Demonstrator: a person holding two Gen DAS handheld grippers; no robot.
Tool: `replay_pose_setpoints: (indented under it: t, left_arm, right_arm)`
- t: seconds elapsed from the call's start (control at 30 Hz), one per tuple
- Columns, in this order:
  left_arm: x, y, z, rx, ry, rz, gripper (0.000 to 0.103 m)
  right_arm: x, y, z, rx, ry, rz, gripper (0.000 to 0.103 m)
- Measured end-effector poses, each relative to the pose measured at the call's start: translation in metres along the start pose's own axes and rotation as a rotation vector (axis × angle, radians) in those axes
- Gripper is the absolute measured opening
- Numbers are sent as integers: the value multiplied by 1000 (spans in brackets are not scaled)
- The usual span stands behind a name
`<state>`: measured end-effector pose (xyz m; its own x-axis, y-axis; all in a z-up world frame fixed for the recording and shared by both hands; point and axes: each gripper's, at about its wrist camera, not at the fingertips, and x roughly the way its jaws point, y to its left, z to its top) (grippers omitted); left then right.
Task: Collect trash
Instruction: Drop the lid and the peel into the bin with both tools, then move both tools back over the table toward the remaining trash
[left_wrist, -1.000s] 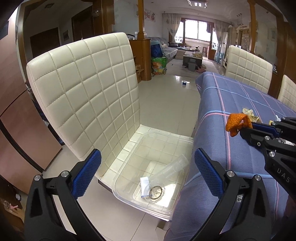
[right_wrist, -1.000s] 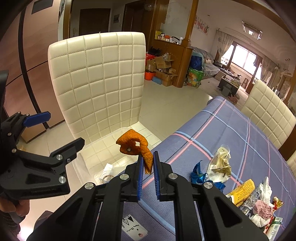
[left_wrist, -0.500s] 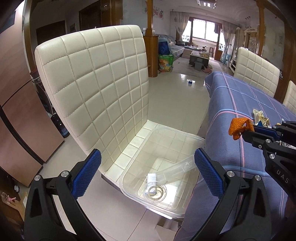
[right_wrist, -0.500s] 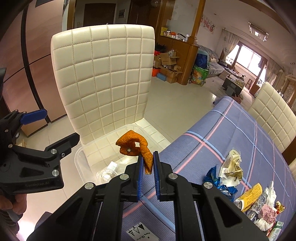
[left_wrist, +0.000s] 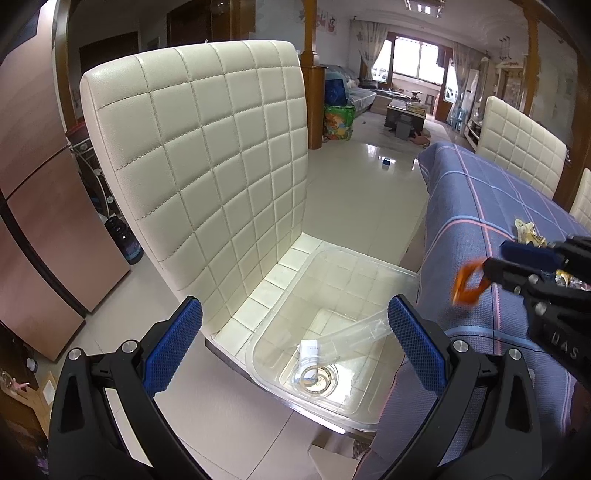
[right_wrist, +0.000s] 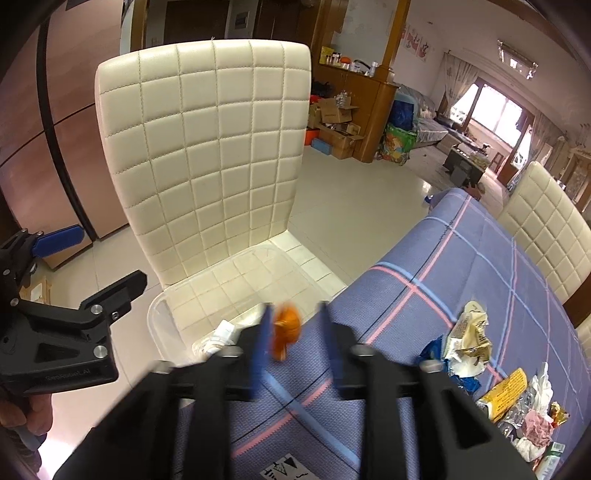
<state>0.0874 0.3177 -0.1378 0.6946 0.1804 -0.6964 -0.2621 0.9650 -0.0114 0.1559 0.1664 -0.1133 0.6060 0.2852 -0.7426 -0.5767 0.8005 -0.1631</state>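
Left wrist view, left to right: my left gripper (left_wrist: 295, 332) fills the bottom of the frame, fingers spread wide with nothing between them. Between and just beyond the blue pads (left_wrist: 173, 347) sits the clear plastic bin (left_wrist: 369, 266) on the seat of the cream quilted chair (left_wrist: 207, 158); a clear bottle (left_wrist: 351, 336) lies in the bin. At centre right, the orange scrap (left_wrist: 469, 284) shows blurred at the tip of my right gripper (left_wrist: 491, 264).

Right wrist view: lower left, the left gripper (right_wrist: 107, 262) again. Bottom centre, the right gripper (right_wrist: 293, 332) has its fingers parted. The orange scrap (right_wrist: 286, 328) sits between them, nearer the left-hand finger; motion blur means I cannot tell whether it touches it. Lower right, a heap of wrappers (right_wrist: 476, 347) lies on the blue plaid tablecloth (right_wrist: 480, 266).
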Motion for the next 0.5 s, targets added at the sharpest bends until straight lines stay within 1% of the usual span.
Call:
replay_pose_setpoints:
  t: [0.03,0.07,0.13,0.23,0.5]
  left_arm:
    - [0,0,0,-1,0,0,99]
    - [0,1,0,-2,1,1,99]
    - [0,1,0,-2,1,2,99]
    - [-2,-1,1,1,5,3,99]
    - [-18,-18,1,35,-14,-11,99]
  right_arm:
    - [-4,-1,-1,2,-28,-11,75]
    - [-12,-1,-3,-3,-86,-25,79]
    - [-20,1,-4,-30,-119,-39,80]
    - [-25,1,-6,-40,-122,-56,80]
    - [-30,-20,-18,48,-79,-10,80]
